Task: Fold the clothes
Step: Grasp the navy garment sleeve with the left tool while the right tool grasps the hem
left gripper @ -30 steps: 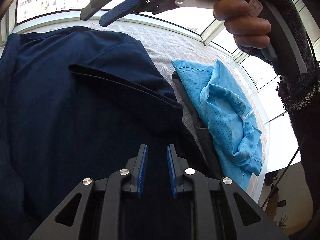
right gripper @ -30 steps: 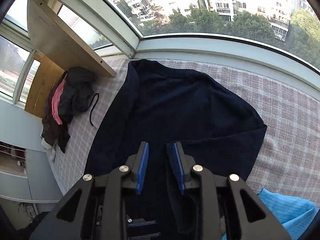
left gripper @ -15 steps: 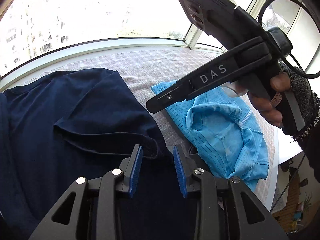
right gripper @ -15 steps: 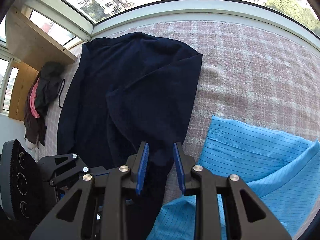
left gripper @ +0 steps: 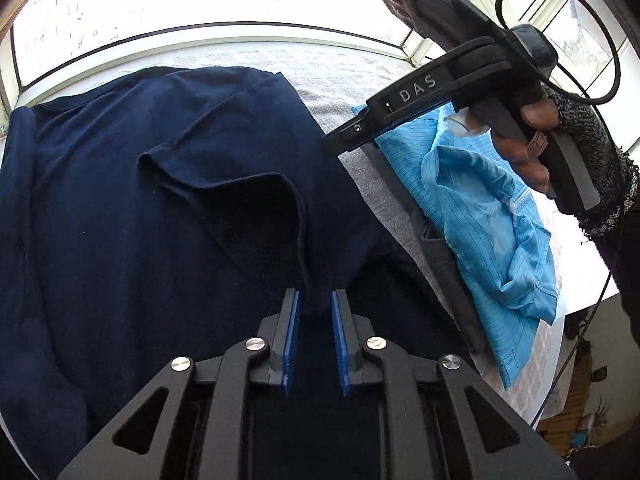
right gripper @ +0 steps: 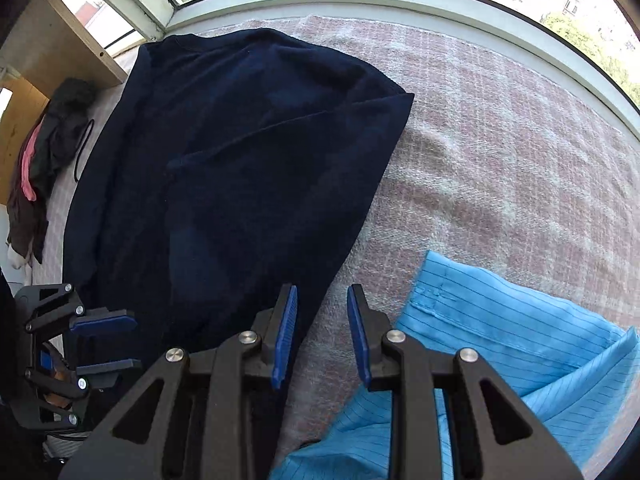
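A navy shirt (left gripper: 160,220) lies spread on a checked blanket (right gripper: 500,140), one sleeve folded over its body. My left gripper (left gripper: 315,300) is at the sleeve hem, and its jaws are closing on a bunch of that navy cloth, which tents up into the gap. In the right wrist view the left gripper (right gripper: 106,344) sits at the shirt's (right gripper: 240,160) near left edge. My right gripper (right gripper: 322,300) hangs open over bare blanket beside the shirt's right edge, nothing between its jaws. From the left wrist view the right gripper (left gripper: 340,138) shows in a person's hand.
A crumpled light blue shirt (right gripper: 500,340) lies right of the navy one, resting on a dark grey garment (left gripper: 440,256). A heap of dark and pink clothes (right gripper: 44,152) sits far left under a wooden shelf (right gripper: 60,40). A window sill (right gripper: 400,0) bounds the far edge.
The left gripper's jaws widened, then narrowed around the sleeve hem, which now rises between them. The right gripper sank and tipped downward, coming over the blanket between the two shirts.
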